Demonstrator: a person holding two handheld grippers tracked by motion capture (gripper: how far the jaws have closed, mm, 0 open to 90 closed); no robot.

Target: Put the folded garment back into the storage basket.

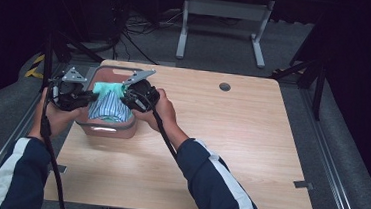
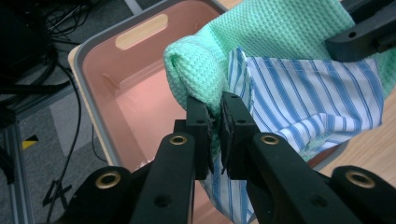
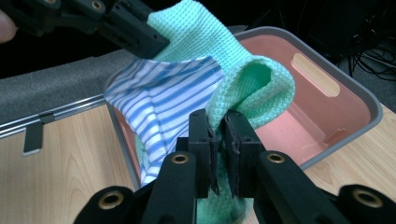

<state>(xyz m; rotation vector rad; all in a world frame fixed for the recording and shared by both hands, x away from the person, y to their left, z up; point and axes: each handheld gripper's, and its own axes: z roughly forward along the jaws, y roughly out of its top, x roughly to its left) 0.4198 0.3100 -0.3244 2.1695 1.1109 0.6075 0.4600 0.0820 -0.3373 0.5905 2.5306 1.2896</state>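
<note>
Both pairs of tongs are clenched on one bundle of cloth: a mint-green waffle-weave towel [image 2: 280, 32] bunched up with a blue-and-white striped cotton cloth [image 2: 317, 98]. The left tongs [image 1: 90, 97] pinch its left edge, the right tongs [image 1: 124, 95] its right edge, so the bundle hangs stretched between them, its long axis running from hand to hand across the basket's width. It sits right over the mouth of the pink plastic basket with the grey rim [image 1: 105, 129], at the left of the pale wooden surface [image 1: 231, 138]. In the right gripper view the striped cloth's lower part droops over the near rim on the outside, not into the basket. Neither hand is nearer; the basket's pink floor lies straight below and looks bare.
</note>
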